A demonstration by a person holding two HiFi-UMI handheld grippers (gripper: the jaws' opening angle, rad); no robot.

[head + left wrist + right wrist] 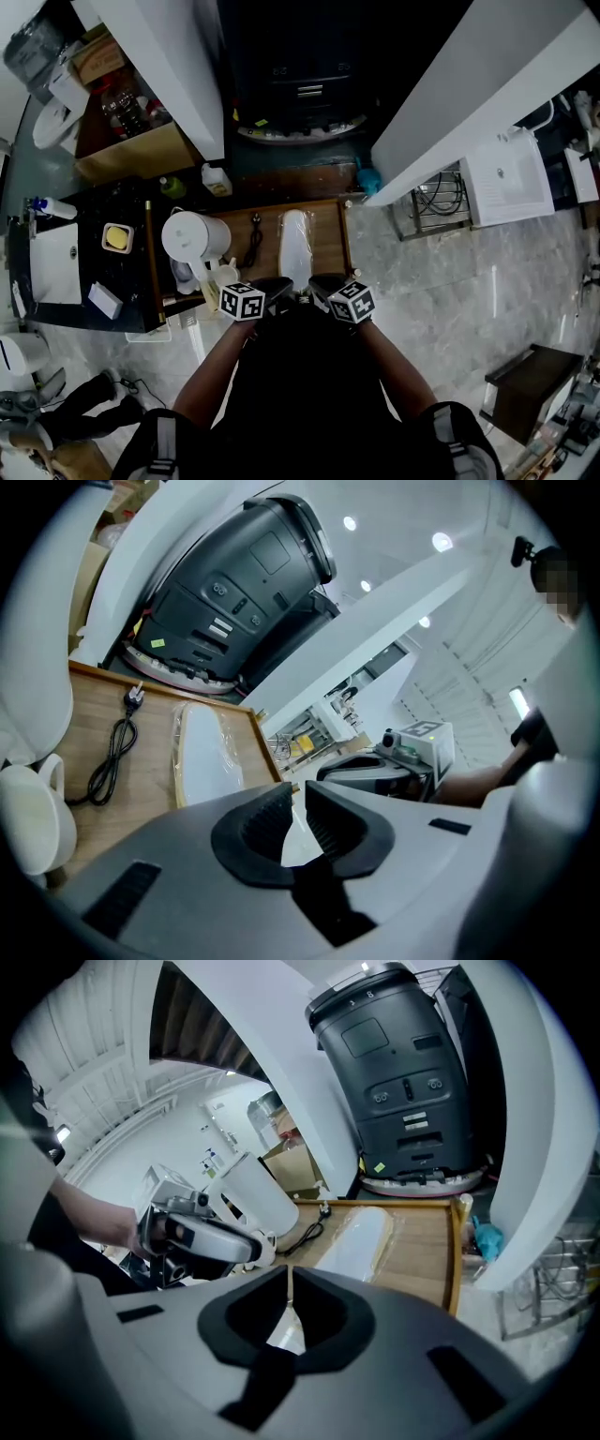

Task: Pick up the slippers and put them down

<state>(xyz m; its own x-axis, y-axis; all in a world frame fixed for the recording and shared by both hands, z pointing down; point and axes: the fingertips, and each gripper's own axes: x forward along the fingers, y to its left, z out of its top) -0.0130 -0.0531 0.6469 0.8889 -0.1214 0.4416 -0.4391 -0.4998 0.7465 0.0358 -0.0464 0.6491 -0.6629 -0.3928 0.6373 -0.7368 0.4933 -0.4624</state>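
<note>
The slippers [295,246], a white pair in clear wrap, lie flat on the wooden tray [330,234], with a black cord [255,239] to their left. Just near of them hover both grippers, neither holding anything. The left gripper [274,284] has its jaws only a slit apart, and the right gripper [323,281] is clenched tip to tip. The slippers look set down. Any fresh pickup calls for spreading the jaws and dipping to the pack's near end.

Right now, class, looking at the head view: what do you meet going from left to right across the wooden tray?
white jug → black power cord → wrapped white slippers
</note>
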